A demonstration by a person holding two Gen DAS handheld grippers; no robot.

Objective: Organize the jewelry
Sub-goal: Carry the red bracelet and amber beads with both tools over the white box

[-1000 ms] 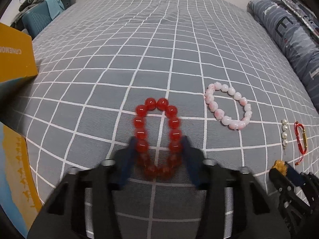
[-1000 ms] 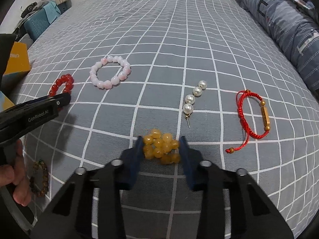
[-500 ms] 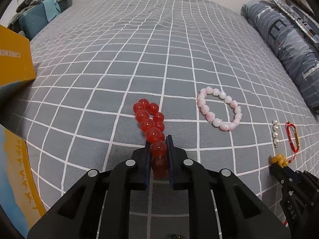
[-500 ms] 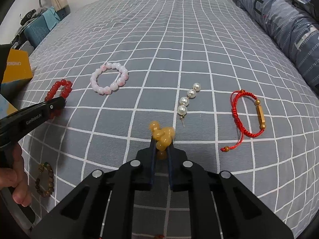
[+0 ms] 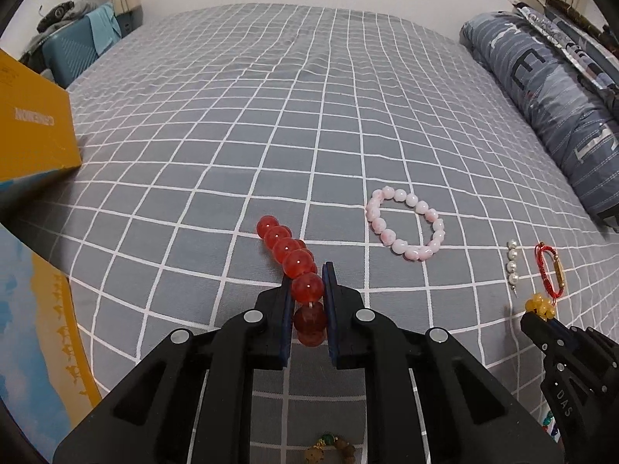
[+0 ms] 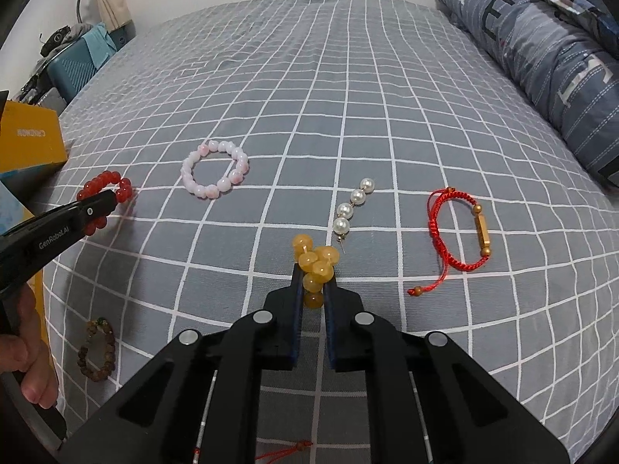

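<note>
My left gripper is shut on a red bead bracelet, squeezed flat and held just above the grey checked bedspread. My right gripper is shut on a yellow bead bracelet, bunched at the fingertips. The left gripper also shows in the right wrist view, with the red bracelet in it. The right gripper with the yellow beads shows at the right of the left wrist view.
On the bedspread lie a pink bead bracelet, a pearl pin, a red cord bracelet and a brown bead bracelet. A yellow box stands at the left. A rolled striped quilt lies along the right.
Both grippers closed from open onto their bracelets, squeezing them flat, and have lifted slightly. The red and yellow bracelets now hang bunched between the fingers.
</note>
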